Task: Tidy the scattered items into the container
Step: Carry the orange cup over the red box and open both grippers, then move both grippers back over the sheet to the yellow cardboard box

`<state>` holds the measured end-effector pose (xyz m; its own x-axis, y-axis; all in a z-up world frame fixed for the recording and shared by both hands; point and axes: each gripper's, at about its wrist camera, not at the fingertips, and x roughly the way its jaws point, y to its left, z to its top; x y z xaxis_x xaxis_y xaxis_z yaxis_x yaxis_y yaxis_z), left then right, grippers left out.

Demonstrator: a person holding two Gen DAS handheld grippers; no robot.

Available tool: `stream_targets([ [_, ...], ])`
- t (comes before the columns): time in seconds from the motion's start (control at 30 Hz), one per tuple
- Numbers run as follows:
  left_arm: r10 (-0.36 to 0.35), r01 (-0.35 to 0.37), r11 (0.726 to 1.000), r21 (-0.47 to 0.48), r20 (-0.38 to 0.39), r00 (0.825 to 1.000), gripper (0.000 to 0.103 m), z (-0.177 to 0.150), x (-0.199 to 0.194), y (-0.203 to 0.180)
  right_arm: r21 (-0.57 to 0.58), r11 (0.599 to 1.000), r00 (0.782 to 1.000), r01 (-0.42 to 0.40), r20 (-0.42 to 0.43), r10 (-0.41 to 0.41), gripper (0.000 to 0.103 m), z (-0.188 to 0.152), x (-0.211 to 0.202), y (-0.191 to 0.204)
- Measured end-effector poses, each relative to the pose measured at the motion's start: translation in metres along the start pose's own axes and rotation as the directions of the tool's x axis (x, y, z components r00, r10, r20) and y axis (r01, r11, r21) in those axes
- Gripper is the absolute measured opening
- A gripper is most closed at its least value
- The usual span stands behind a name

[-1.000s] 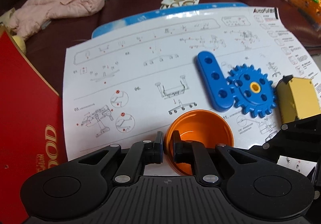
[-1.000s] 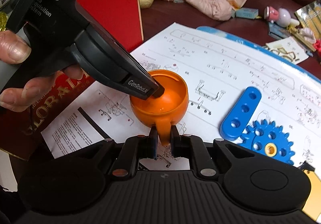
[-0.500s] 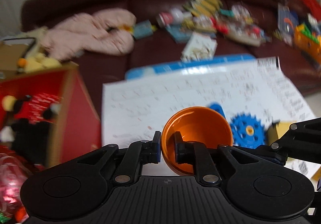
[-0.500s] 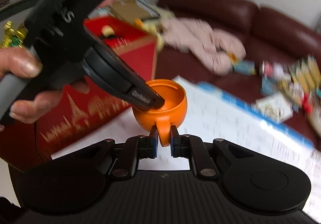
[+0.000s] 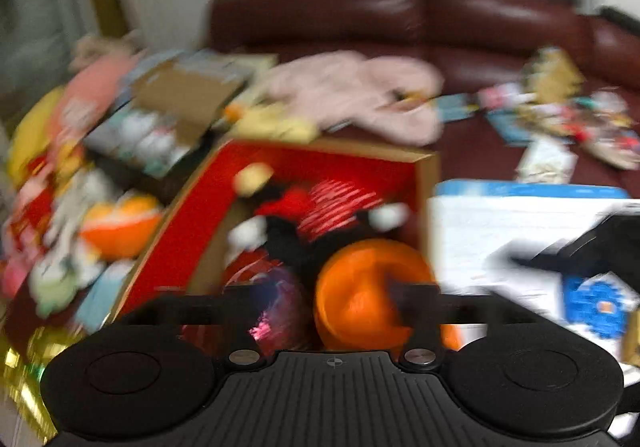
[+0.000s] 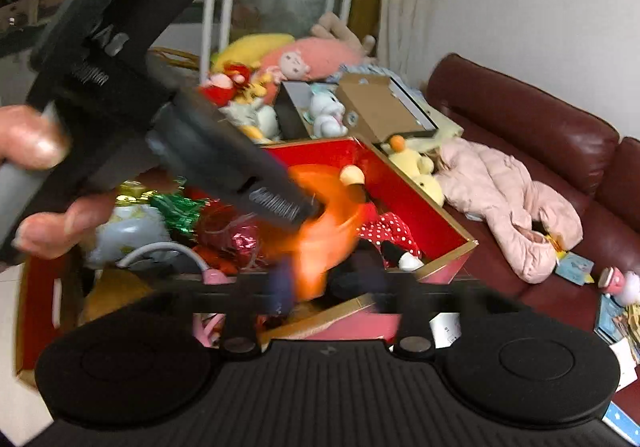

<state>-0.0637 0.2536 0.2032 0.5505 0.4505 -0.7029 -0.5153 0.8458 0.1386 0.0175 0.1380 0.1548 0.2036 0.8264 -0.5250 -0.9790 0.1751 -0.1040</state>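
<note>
Orange cup (image 5: 360,295) over the open red box (image 5: 320,161), left claw (image 5: 332,299) spread wide with one finger inside the cup, right claw (image 6: 316,283) also wide, fingers blurred, cup between them, grip unclear, doll (image 6: 384,231) inside box.

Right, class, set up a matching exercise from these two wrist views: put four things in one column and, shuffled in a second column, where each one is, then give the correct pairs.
Things:
1. orange cup
2. pink jacket
3. blue gear
4. yellow duck plush

Places:
A. on the white instruction sheet
B. spread on the dark red sofa
C. over the open red box
D. just beyond the red box's far rim

Pairs: 1-C, 2-B, 3-A, 4-D
</note>
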Motion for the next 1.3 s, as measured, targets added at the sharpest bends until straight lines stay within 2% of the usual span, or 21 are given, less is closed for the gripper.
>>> stream_targets([
  [0.07, 0.024, -0.024, 0.999, -0.024, -0.019, 1.000, 0.097, -0.010, 0.011, 0.009, 0.027, 1.000, 1.000, -0.002, -0.009, 0.003, 0.072, -0.004, 0.005, -0.003],
  [0.3, -0.009, 0.003, 0.996, -0.089, -0.073, 0.997, 0.097, -0.019, 0.034, 0.018, 0.061, 0.998, 0.998, 0.029, -0.055, -0.026, 0.073, -0.025, -0.007, -0.005],
  [0.47, -0.004, -0.001, 0.998, -0.070, -0.069, 0.998, 0.097, -0.025, 0.036, 0.009, 0.079, 0.997, 0.998, 0.018, -0.067, -0.013, 0.074, -0.030, -0.004, 0.003],
  [0.63, -0.012, 0.009, 0.999, -0.041, -0.086, 0.996, 0.097, -0.027, 0.038, -0.003, 0.110, 0.994, 0.999, -0.002, -0.049, 0.007, 0.079, -0.037, -0.010, 0.006],
  [0.77, -0.015, 0.015, 1.000, -0.003, -0.066, 0.998, 0.097, -0.024, 0.032, -0.022, 0.181, 0.983, 0.999, 0.004, -0.047, 0.004, 0.080, -0.049, -0.017, -0.002],
  [0.93, -0.051, 0.052, 0.998, 0.030, -0.049, 0.998, 0.098, -0.017, 0.028, -0.052, 0.272, 0.960, 0.997, 0.058, -0.063, -0.042, 0.083, -0.074, -0.033, -0.020],
  [1.13, -0.083, 0.091, 0.985, 0.145, -0.063, 0.995, 0.098, -0.016, 0.034, -0.111, 0.375, 0.916, 0.986, 0.145, -0.133, -0.101, 0.084, -0.114, -0.047, -0.049],
  [1.3, -0.101, 0.117, 0.961, 0.250, -0.077, 0.992, 0.098, -0.024, 0.045, -0.166, 0.451, 0.861, 0.965, 0.234, -0.213, -0.151, 0.084, -0.155, -0.062, -0.076],
])
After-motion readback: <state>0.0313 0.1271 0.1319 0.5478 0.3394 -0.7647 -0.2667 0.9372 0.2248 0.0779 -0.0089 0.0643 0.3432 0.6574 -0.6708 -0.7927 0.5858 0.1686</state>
